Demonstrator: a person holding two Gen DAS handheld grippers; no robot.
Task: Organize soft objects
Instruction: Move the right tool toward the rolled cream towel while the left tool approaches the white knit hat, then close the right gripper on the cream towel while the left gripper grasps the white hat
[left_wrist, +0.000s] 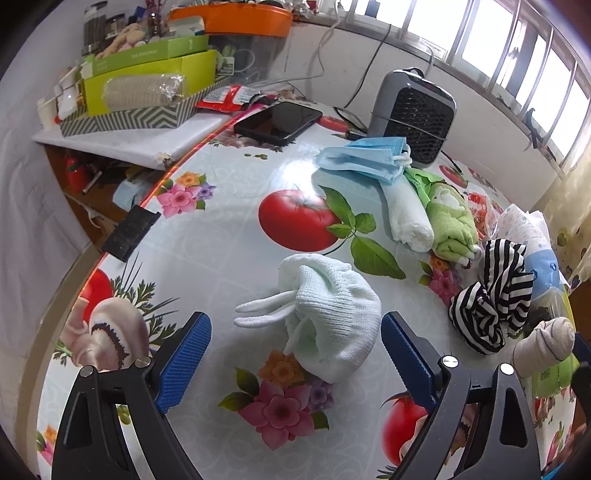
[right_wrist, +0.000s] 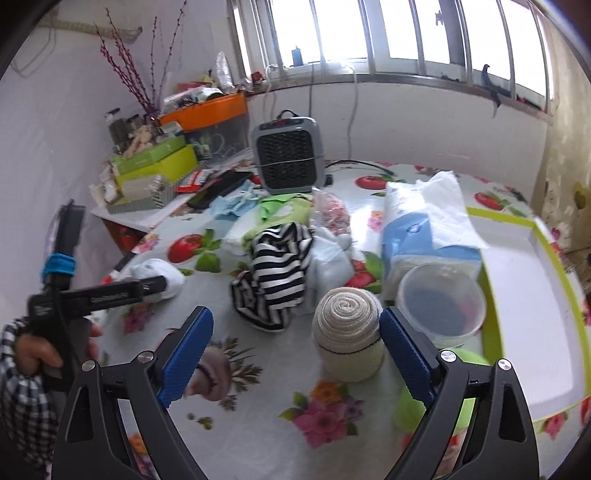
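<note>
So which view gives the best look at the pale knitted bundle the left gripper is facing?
The left wrist view: the pale knitted bundle lies whole and unobstructed on the table, ahead of the open left gripper. The right wrist view shows only part of it, small and half hidden behind that gripper's black finger.

The knitted bundle (left_wrist: 328, 317) lies on the worktop (left_wrist: 229, 236) between the left tool's (left_wrist: 295, 354) fingers, the striped cloth (left_wrist: 491, 299) to its right – two towel rolls (left_wrist: 428, 218) and a heater (left_wrist: 413, 114) beyond; the bandage roll (right_wrist: 347, 332) stands between the right tool's (right_wrist: 295, 354) fingers, by the right one, a tub (right_wrist: 441, 301) behind
</note>
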